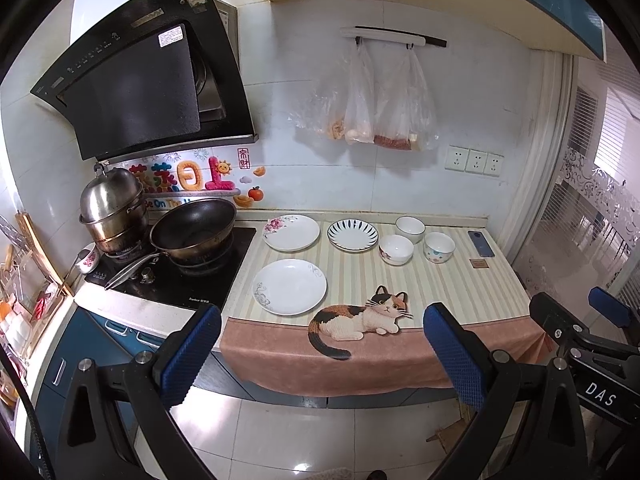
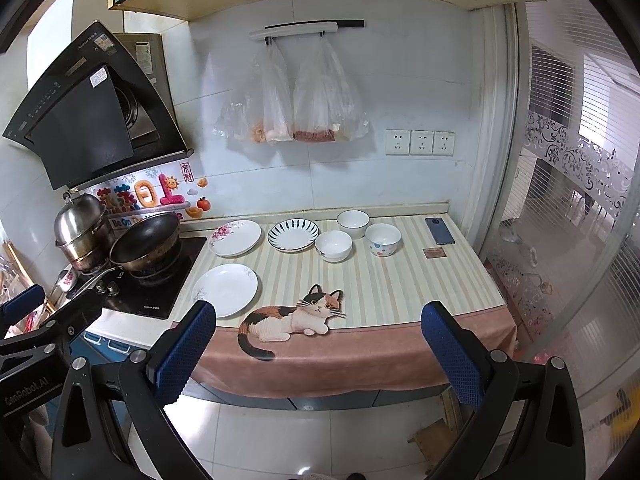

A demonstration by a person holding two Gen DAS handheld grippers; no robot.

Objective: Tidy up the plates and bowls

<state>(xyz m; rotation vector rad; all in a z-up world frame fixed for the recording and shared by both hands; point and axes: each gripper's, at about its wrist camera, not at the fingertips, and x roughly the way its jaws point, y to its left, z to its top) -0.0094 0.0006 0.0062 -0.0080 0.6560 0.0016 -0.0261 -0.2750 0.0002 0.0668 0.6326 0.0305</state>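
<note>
The worktop [image 1: 460, 280] was seen laid with a striped cloth. Three plates [image 1: 291, 232] [image 1: 352, 235] [image 1: 289, 286] were set left, three bowls [image 1: 396, 249] [image 1: 410, 229] [image 1: 439, 247] right, all apart. Both hand-held grippers [image 1: 320, 360] [image 2: 318, 356] were held spread, empty, short of the worktop.

Left gripper [image 1: 322, 354] open, empty; three plates [image 1: 290, 286], three bowls [image 1: 396, 249] on counter [image 1: 460, 292].

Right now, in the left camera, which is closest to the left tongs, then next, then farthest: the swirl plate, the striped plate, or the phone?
1. Swirl plate, front left of the mat.
2. Striped plate, back middle.
3. Phone, far right, by the wall.
The left tongs hang open before the counter.
</note>
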